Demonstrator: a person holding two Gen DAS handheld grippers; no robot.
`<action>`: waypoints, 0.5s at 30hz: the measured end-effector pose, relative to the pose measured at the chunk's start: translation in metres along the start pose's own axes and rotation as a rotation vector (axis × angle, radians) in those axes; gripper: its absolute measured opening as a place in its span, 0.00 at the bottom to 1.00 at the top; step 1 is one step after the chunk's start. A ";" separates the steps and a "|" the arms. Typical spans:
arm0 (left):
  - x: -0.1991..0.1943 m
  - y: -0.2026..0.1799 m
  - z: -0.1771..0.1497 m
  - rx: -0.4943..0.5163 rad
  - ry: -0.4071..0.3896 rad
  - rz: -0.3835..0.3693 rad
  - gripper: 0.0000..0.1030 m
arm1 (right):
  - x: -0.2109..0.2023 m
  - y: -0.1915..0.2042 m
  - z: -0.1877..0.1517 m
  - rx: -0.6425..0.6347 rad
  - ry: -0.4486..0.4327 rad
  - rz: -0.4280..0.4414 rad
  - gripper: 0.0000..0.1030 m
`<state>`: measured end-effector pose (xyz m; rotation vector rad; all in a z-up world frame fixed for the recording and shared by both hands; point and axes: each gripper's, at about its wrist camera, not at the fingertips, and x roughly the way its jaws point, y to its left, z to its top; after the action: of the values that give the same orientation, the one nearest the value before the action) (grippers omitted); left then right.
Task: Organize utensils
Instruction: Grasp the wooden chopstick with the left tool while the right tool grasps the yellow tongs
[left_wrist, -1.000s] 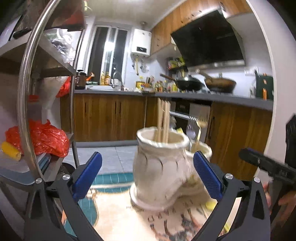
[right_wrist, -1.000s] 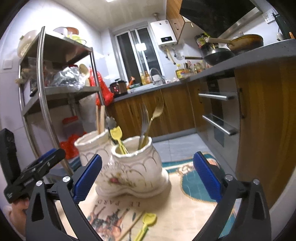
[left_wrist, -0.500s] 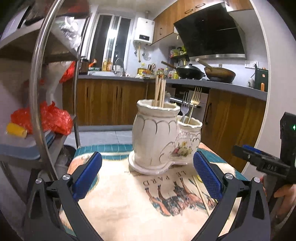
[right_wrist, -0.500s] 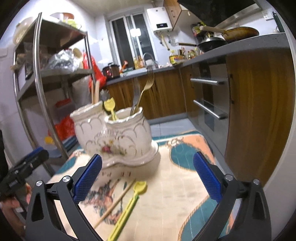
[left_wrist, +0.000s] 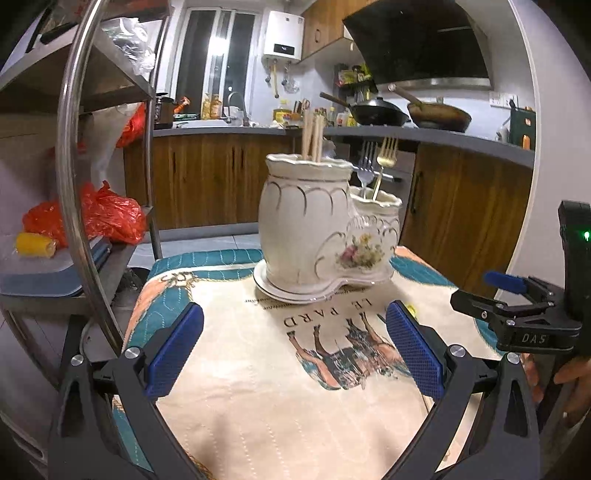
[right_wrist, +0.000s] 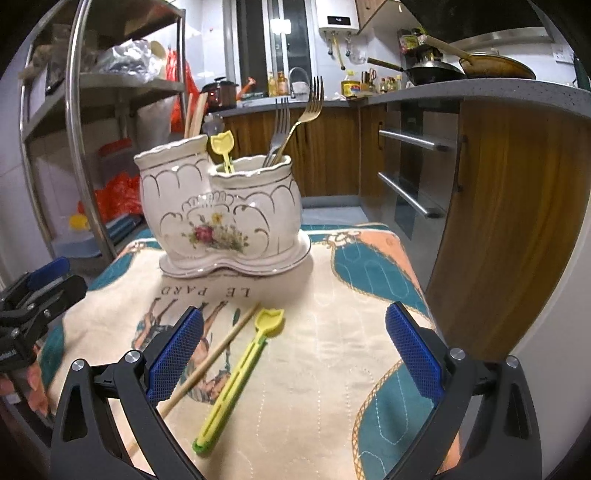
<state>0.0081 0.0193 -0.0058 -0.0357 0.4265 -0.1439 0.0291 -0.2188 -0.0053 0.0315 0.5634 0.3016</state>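
Observation:
A white two-pot ceramic utensil holder (right_wrist: 221, 218) (left_wrist: 325, 225) stands at the far end of a printed cloth. Its tall pot holds wooden chopsticks (left_wrist: 313, 136); its low pot holds two forks (right_wrist: 295, 118) and a yellow tulip-tipped utensil (right_wrist: 222, 146). On the cloth in front lie a second yellow tulip-tipped utensil (right_wrist: 240, 380) and a single wooden chopstick (right_wrist: 210, 358). My right gripper (right_wrist: 295, 354) is open just above and around them, empty. My left gripper (left_wrist: 291, 354) is open over bare cloth, well short of the holder. The right gripper also shows at the right edge of the left wrist view.
The cloth-covered table (right_wrist: 332, 369) is small, with a metal shelf rack (left_wrist: 74, 184) close on its left holding red bags. Wooden kitchen cabinets (right_wrist: 498, 221) stand close on the right. A person's hand (left_wrist: 569, 384) holds the right gripper.
Both grippers have drawn back from the holder and tilted down, so more cloth is in view. The loose yellow utensil and chopstick now lie between the right gripper's fingers. Both stayed open.

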 end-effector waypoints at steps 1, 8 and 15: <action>0.002 -0.001 -0.001 0.004 0.010 -0.004 0.95 | 0.001 0.000 0.000 -0.005 0.009 -0.001 0.95; 0.013 -0.010 -0.005 0.037 0.051 -0.033 0.95 | 0.011 0.006 -0.006 -0.064 0.117 0.044 0.93; 0.023 -0.016 -0.004 0.053 0.078 -0.064 0.95 | 0.025 0.021 -0.015 -0.117 0.221 0.122 0.61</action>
<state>0.0245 0.0002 -0.0181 0.0080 0.4999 -0.2201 0.0355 -0.1919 -0.0282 -0.0819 0.7633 0.4604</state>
